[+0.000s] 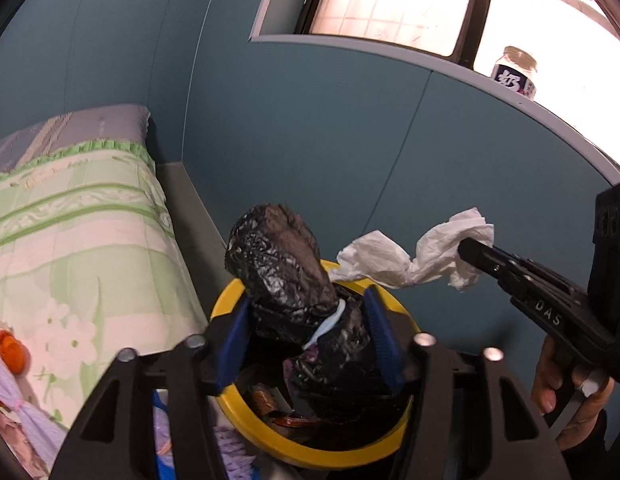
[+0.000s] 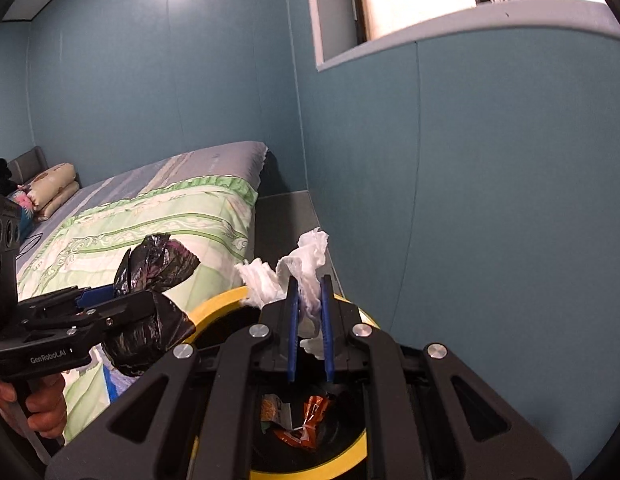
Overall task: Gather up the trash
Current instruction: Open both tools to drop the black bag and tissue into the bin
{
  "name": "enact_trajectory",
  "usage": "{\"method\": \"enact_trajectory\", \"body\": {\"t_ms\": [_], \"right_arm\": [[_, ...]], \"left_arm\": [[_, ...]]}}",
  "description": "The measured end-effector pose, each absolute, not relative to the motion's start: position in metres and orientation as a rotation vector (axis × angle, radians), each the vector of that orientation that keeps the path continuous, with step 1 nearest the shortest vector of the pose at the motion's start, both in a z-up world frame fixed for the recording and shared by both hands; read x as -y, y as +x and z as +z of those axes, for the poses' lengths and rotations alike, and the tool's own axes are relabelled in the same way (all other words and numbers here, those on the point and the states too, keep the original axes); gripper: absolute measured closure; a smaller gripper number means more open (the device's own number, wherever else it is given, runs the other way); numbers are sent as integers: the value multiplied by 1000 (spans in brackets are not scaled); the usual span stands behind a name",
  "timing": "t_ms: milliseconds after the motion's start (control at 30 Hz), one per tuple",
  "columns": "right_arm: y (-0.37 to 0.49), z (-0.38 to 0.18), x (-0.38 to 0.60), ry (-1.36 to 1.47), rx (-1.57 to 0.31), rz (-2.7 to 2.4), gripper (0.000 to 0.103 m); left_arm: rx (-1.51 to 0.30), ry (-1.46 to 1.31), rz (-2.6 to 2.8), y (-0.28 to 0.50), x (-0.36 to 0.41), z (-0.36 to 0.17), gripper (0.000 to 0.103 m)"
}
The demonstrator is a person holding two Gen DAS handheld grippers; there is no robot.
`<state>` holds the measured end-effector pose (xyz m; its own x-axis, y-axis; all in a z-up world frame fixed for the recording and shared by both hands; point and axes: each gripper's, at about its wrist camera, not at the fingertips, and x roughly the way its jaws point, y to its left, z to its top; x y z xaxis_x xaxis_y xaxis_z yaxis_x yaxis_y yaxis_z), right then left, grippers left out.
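My left gripper (image 1: 306, 304) is shut on a crumpled black plastic bag (image 1: 278, 256) and holds it over the yellow-rimmed trash bin (image 1: 226, 300). The bag also shows in the right wrist view (image 2: 150, 312), gripped at the left. My right gripper (image 2: 310, 292) is shut on a crumpled white tissue (image 2: 306, 268) above the bin's rim (image 2: 218, 300). In the left wrist view the tissue (image 1: 413, 256) hangs from the right gripper (image 1: 469, 250) just above the bin's far edge. Orange wrappers (image 2: 310, 420) lie inside the bin.
A bed with a green floral quilt (image 2: 150, 220) stands to the left of the bin. A teal wall (image 2: 469, 200) is close behind the bin. A bottle (image 1: 515, 72) stands on the window sill above.
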<state>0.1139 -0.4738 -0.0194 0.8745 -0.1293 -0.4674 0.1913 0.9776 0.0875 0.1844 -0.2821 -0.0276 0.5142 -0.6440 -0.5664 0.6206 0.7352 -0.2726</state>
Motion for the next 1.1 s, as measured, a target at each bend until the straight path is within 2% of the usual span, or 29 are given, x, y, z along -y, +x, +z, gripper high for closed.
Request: {"method": "enact_trajectory", "body": {"t_ms": [100, 167, 200, 567, 700, 767, 833, 933, 1100], "right_arm": [[116, -22, 477, 151, -493, -187, 92], [119, -25, 480, 163, -505, -195, 81], [118, -27, 482, 174, -507, -200, 70], [105, -23, 480, 195, -486, -201, 68], [99, -16, 473, 181, -454, -179, 56], [99, -13, 466, 174, -445, -164, 53], [97, -8, 457, 160, -428, -142, 42], [97, -2, 440, 141, -398, -102, 35], [102, 3, 413, 116, -379, -38, 30]], "left_arm": [[-707, -59, -747, 189, 283, -31, 31], [-706, -74, -741, 191, 280, -32, 24], [-705, -80, -738, 191, 278, -32, 22], [-677, -117, -657, 200, 241, -20, 22], [-650, -135, -600, 200, 215, -11, 18], [-639, -142, -576, 200, 203, -8, 16], [-626, -146, -542, 199, 188, -4, 13], [-617, -156, -490, 199, 163, -1, 13], [-602, -177, -421, 197, 123, 2, 12]]}}
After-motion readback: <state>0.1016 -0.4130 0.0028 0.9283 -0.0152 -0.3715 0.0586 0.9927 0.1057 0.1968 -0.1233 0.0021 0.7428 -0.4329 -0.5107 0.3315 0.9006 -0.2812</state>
